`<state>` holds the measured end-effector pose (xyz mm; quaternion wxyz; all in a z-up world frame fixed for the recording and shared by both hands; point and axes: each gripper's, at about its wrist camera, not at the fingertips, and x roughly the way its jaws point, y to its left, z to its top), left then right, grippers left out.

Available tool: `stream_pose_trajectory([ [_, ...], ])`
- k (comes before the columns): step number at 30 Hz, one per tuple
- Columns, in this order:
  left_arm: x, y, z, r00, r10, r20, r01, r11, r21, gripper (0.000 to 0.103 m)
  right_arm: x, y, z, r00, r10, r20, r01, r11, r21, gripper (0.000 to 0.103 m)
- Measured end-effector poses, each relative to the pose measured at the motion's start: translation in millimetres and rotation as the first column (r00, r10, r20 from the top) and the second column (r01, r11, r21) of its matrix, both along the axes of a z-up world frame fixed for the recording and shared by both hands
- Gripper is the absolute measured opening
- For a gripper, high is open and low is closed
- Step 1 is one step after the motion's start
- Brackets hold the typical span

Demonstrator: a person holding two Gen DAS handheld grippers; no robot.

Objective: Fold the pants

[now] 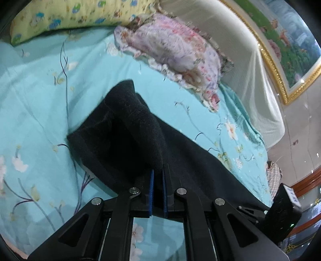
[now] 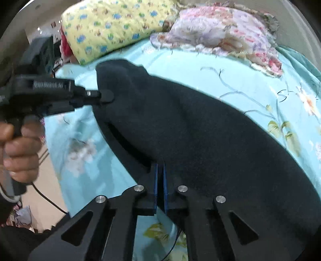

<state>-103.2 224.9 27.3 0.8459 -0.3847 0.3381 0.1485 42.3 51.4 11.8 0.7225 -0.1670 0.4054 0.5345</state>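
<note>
The black pants [image 1: 128, 128] lie partly lifted over a turquoise flowered bedsheet [image 1: 40, 104]. My left gripper [image 1: 158, 172] is shut on an edge of the pants, with dark cloth pinched between its blue pads. In the right wrist view the pants [image 2: 200, 130] stretch from the far left to the near right. My right gripper [image 2: 159, 166] is shut on their near edge. The left gripper [image 2: 104, 96] also shows there, held by a hand at the far left, clamped on the pants' far end. The right gripper's body [image 1: 280, 208] shows at the lower right of the left wrist view.
A yellow patterned pillow [image 1: 66, 16] and a pink-and-lilac ruffled pillow [image 1: 176, 52] lie at the head of the bed. A white padded headboard [image 1: 250, 66] and a gold-framed picture [image 1: 284, 46] stand on the right. Floor [image 2: 44, 192] shows beyond the bed's left edge.
</note>
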Motion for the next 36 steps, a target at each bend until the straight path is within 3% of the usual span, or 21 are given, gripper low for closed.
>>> stream_pose_trajectory([
  [4, -12, 1, -12, 1.0, -0.001, -0.02, 0.0, 1.0, -0.01, 0.005, -15, -3, 16, 0.999, 0.036, 0.028, -0.036, 0.999, 0.006, 0.005],
  [11, -27, 8, -35, 0.998, 0.011, -0.066, -0.015, 0.998, -0.056, 0.01, -21, 3, -2, 0.999, 0.052, 0.002, -0.052, 0.997, -0.051, 0.009],
  [14, -36, 15, -35, 0.997, 0.036, -0.066, -0.04, 0.997, -0.068, 0.021, -19, 2, 1, 0.999, 0.041, -0.006, -0.041, 0.998, -0.047, 0.014],
  [16, -42, 21, -34, 0.996, 0.057, -0.065, -0.063, 0.994, -0.085, 0.034, -17, -2, 6, 0.999, 0.034, -0.022, -0.034, 0.999, -0.024, 0.015],
  [18, -46, 27, -34, 0.995, 0.074, -0.065, -0.08, 0.992, -0.099, 0.038, -13, -4, 10, 0.999, 0.025, -0.04, -0.025, 1.0, -0.007, 0.018],
  [20, -49, 32, -34, 0.994, 0.083, -0.068, -0.09, 0.99, -0.111, 0.043, -9, -6, 15, 0.998, 0.009, -0.055, -0.008, 1.0, 0.018, 0.028],
  [22, -48, 36, -34, 0.993, 0.09, -0.073, -0.099, 0.987, -0.126, 0.053, -4, -8, 20, 0.998, -0.002, -0.055, 0.004, 0.999, 0.037, 0.031],
  [24, -46, 38, -34, 0.993, 0.092, -0.073, -0.101, 0.986, -0.132, 0.054, 0, -9, 24, 0.999, -0.019, -0.046, 0.021, 0.999, 0.048, 0.031],
  [26, -42, 40, -35, 0.992, 0.093, -0.091, -0.105, 0.985, -0.134, 0.063, 8, -9, 27, 0.998, -0.041, -0.045, 0.044, 0.998, 0.054, 0.031],
  [33, -23, 52, -39, 0.987, 0.092, -0.131, -0.111, 0.983, -0.144, 0.064, 72, -18, 26, 0.969, -0.199, -0.146, 0.213, 0.973, 0.088, 0.032],
  [36, -18, 59, -39, 0.985, 0.104, -0.135, -0.124, 0.981, -0.147, 0.064, 105, -11, 16, 0.947, -0.261, -0.186, 0.274, 0.961, 0.045, 0.035],
])
